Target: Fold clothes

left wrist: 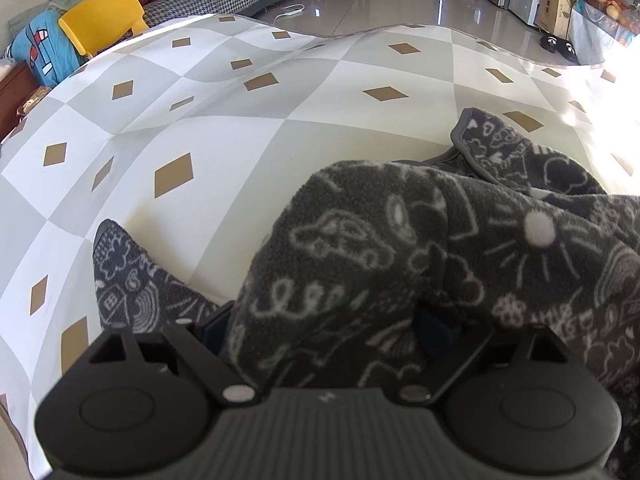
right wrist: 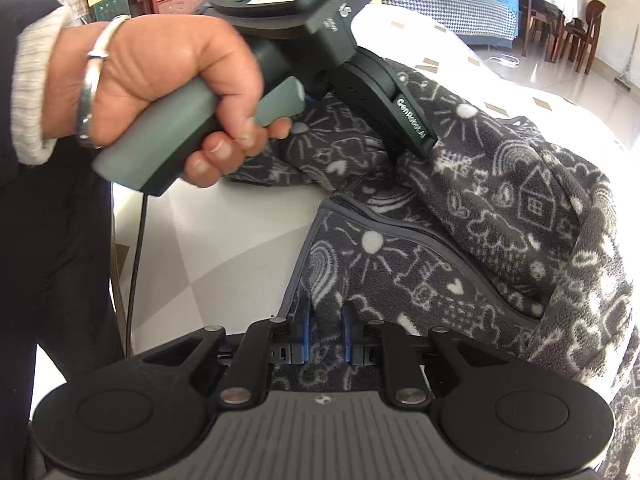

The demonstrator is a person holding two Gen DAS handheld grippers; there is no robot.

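In the lower half of the left wrist view, a dark grey fleece garment with white doodle prints (left wrist: 400, 248) lies heaped on a grey-and-white checked tablecloth with tan diamonds (left wrist: 224, 128). The left gripper (left wrist: 320, 320) stands spread wide, a thick fold of fleece bunched between its fingers, apparently not yet pinched.

In the right wrist view, lower centre, the right gripper (right wrist: 325, 326) is clenched on the garment's piped hem. At upper left, a hand (right wrist: 160, 84) holds the other gripper's handle.

To fold well, the left gripper should probably gather one clean edge, not the whole bunch, before both lift together.
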